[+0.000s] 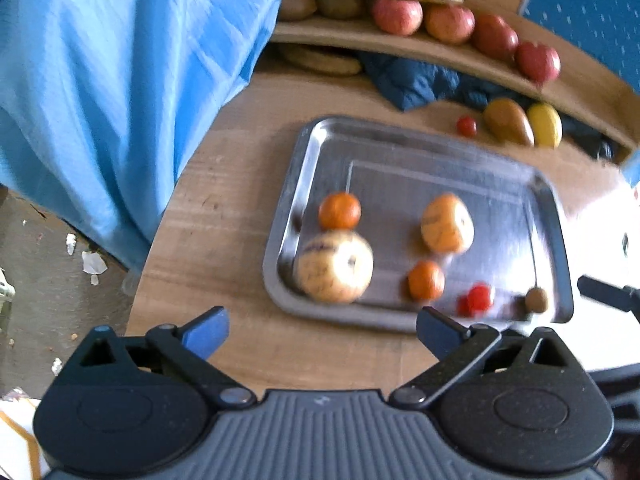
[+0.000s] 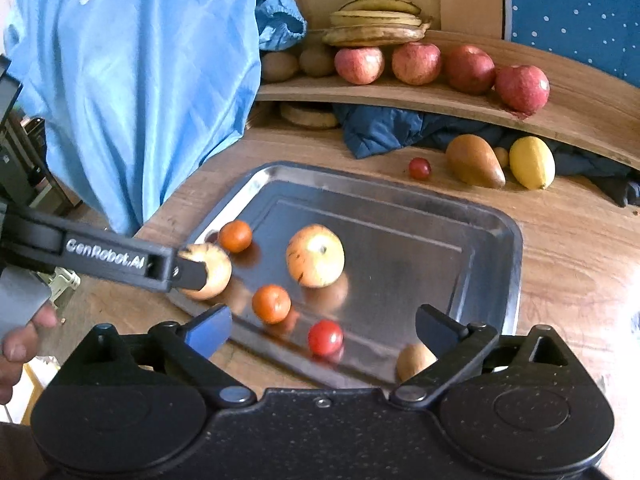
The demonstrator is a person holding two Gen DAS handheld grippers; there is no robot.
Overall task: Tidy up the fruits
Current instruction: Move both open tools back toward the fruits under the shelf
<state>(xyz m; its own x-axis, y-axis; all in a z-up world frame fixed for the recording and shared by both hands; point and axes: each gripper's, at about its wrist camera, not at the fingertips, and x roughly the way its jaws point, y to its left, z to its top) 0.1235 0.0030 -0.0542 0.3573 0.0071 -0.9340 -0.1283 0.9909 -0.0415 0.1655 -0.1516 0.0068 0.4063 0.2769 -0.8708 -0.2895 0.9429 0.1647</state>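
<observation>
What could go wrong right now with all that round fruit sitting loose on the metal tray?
1. The left gripper is at the pale apple in the tray's near corner; a glancing touch could roll it over the low rim of the tray.
2. The small cherry tomato and tangerine lie loose nearby on the slick steel, so any bump to the tray may scatter them.
3. The left view is motion-blurred, suggesting fast movement that makes a clean grasp harder.
</observation>
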